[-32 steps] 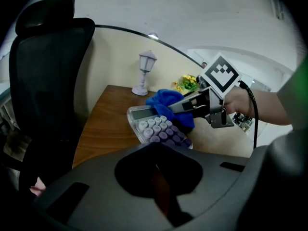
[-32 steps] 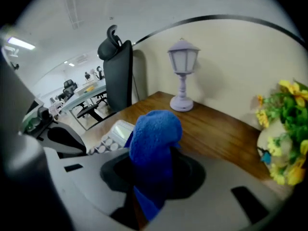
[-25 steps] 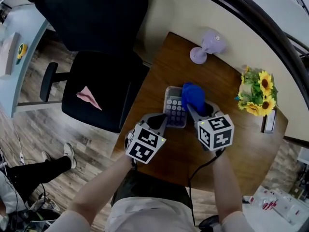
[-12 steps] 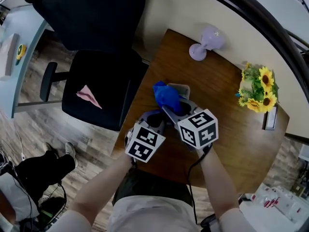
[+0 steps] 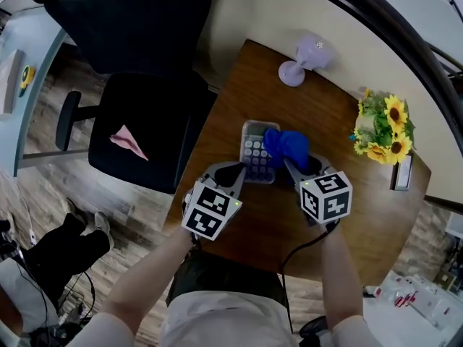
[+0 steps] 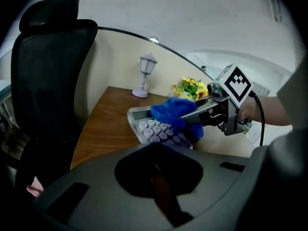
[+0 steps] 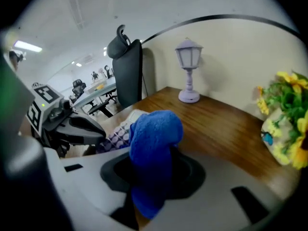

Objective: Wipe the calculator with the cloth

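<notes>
Your right gripper (image 5: 291,163) grips the cloth (image 5: 286,144) on the calculator (image 5: 252,152), mid-frame; your left gripper (image 5: 241,173), jaws closed, sits beside it.

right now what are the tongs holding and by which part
The right tongs pinch the blue cloth by its bunched lower end, over the calculator. The left tongs look shut, holding nothing.

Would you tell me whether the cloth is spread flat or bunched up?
Bunched: the cloth hangs as a wad from the right gripper, over the calculator.
</notes>
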`<state>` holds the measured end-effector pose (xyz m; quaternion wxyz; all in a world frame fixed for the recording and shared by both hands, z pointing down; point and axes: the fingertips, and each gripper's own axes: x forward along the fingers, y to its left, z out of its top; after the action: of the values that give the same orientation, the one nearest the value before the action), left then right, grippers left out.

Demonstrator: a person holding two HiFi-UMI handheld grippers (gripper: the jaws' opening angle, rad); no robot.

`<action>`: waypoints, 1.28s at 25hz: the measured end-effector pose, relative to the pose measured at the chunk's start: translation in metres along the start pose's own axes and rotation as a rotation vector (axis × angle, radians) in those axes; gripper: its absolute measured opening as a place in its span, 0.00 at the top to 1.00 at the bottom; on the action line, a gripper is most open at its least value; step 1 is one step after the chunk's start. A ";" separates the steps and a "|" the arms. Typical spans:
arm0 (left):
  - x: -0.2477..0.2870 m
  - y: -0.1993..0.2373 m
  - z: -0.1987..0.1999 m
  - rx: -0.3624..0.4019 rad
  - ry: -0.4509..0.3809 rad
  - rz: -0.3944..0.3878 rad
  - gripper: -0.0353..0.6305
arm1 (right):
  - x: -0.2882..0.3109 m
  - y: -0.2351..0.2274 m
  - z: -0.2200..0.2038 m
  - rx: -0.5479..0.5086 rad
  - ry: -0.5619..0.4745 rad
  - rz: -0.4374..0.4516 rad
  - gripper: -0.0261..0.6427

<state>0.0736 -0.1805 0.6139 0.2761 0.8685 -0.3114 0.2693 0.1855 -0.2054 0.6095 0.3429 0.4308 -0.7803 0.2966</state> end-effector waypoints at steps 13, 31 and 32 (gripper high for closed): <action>-0.002 0.000 0.001 -0.084 -0.048 -0.014 0.94 | 0.017 0.092 0.029 0.059 -0.130 0.192 0.77; -0.008 -0.003 -0.008 -0.054 -0.054 -0.001 0.94 | -0.012 0.032 -0.023 -0.098 0.026 -0.046 0.77; -0.008 -0.003 -0.008 -0.057 -0.058 -0.002 0.94 | -0.013 0.039 -0.021 -0.098 0.015 -0.033 0.77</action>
<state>0.0682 -0.1699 0.6137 0.2918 0.8680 -0.3261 0.2348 0.1626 -0.1659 0.6056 0.3741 0.4240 -0.7842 0.2554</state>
